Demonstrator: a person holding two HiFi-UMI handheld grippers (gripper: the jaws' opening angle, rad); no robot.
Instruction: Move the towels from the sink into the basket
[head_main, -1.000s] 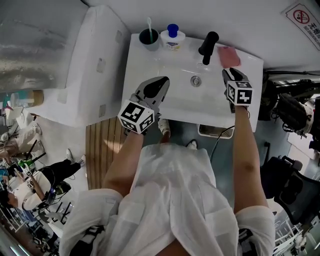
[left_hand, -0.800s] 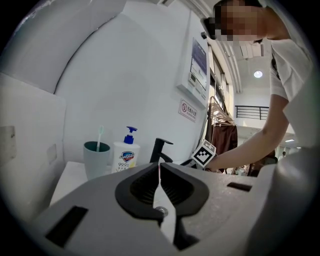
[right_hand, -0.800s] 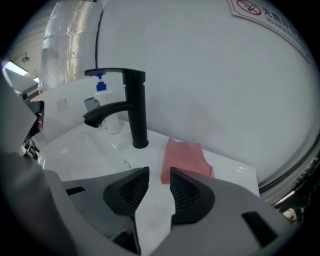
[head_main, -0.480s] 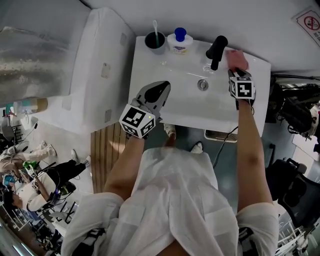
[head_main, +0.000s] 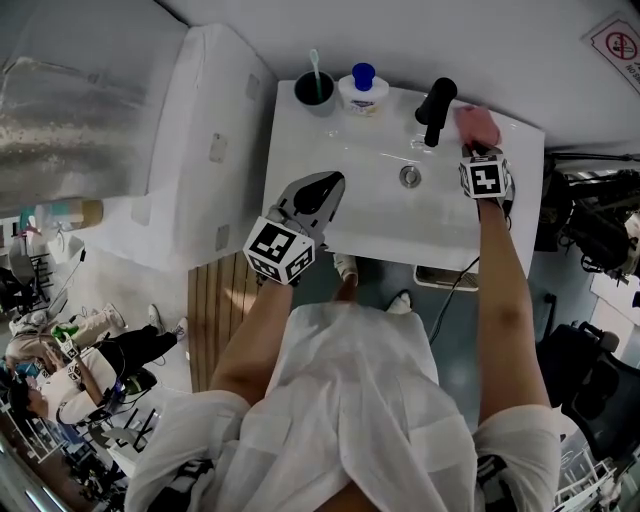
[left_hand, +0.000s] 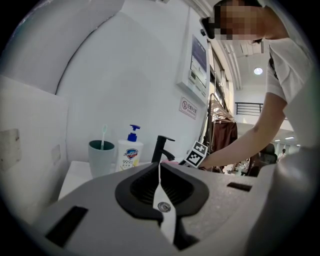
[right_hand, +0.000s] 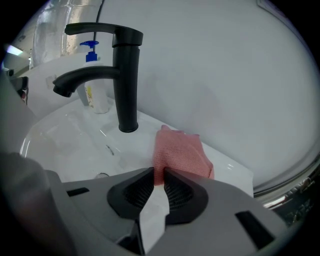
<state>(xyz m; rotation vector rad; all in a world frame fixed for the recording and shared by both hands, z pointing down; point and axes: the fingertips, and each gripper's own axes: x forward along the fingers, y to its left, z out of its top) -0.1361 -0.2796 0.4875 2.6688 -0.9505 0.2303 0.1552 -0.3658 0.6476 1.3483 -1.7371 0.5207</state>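
A pink towel lies on the white sink's back right ledge, just right of the black faucet. My right gripper points steeply down at the towel's near edge. In the right gripper view the pink towel has its front edge pinched between the tips of the right gripper, whose jaws have just been closing. My left gripper hovers shut over the basin's front left with nothing in it; in its own view the left gripper has its jaws meeting.
A teal cup with a toothbrush and a soap bottle stand at the sink's back left. The drain sits mid-basin. A white container rests on the floor below the sink's front edge. A white fixture stands left.
My right gripper moved down and toward the back right ledge, reaching the pink towel's near edge. The left gripper stayed about where it was.
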